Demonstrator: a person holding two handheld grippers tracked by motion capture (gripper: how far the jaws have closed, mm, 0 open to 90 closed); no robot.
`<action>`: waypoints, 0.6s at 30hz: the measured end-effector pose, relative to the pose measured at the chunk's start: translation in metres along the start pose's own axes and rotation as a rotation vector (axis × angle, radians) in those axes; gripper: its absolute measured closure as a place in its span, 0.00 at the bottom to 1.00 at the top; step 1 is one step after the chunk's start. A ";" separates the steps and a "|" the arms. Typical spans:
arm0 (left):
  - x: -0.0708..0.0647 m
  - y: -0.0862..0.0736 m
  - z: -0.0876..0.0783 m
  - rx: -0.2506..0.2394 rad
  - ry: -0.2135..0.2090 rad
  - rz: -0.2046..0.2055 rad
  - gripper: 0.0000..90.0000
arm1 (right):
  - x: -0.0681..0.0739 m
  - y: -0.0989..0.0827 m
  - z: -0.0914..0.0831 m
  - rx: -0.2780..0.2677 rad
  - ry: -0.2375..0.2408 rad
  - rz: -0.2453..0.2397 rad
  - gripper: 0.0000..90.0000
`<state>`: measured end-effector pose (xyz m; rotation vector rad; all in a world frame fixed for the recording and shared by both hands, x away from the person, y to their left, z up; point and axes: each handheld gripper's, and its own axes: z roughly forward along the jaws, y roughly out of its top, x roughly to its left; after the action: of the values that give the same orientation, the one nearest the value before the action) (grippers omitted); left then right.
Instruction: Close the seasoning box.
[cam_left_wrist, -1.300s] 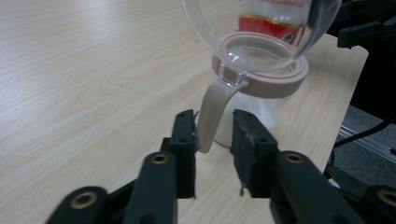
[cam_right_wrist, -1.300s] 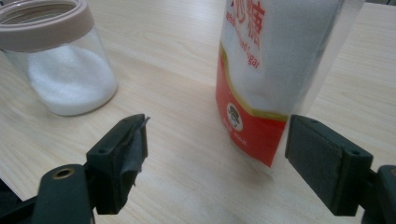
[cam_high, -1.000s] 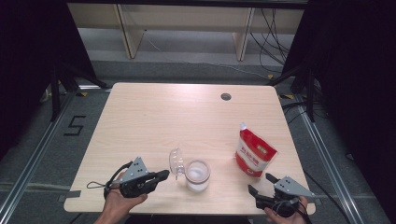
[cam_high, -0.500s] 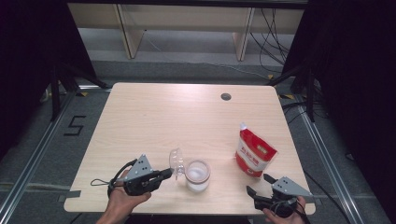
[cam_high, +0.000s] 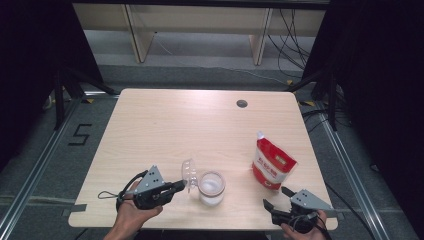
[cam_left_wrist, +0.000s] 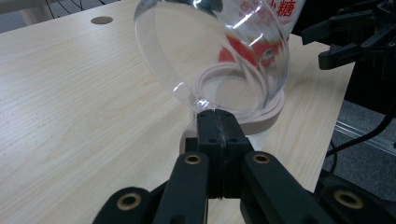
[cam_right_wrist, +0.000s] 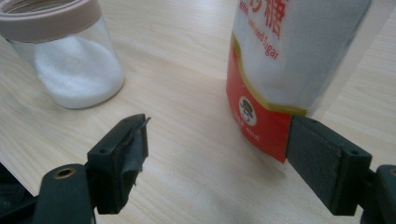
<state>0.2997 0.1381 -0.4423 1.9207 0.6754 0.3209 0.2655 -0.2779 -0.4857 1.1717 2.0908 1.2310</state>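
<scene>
I have the left tongs (cam_left_wrist: 218, 122) clenched on the clear lid's (cam_left_wrist: 212, 49) edge, tilting it above the jar (cam_high: 211, 187). Right tongs (cam_right_wrist: 217, 149) are released beside the sugar pouch (cam_right_wrist: 292, 60); grabbing it comes next, I judge.

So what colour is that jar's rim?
Pale pinkish-beige rim, clearest in the right gripper view.

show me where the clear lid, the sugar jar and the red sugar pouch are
clear lid (cam_left_wrist: 219, 51), left gripper view, on its domed transparent wall.
sugar jar (cam_high: 211, 187), high view, on the white sugar inside.
red sugar pouch (cam_high: 272, 166), high view, on its front label.
</scene>
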 end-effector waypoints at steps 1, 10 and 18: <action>0.000 0.000 0.000 0.000 0.000 -0.002 0.99 | 0.000 0.000 0.000 0.002 0.006 0.005 0.25; -0.002 0.000 0.001 0.003 0.001 -0.016 0.99 | 0.003 0.000 0.000 0.013 0.002 0.033 0.25; -0.005 0.002 0.004 0.000 -0.010 -0.005 0.99 | 0.001 0.000 0.001 0.012 0.010 0.007 0.25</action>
<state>0.2987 0.1317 -0.4425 1.9192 0.6727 0.3078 0.2655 -0.2771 -0.4859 1.1821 2.1057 1.2317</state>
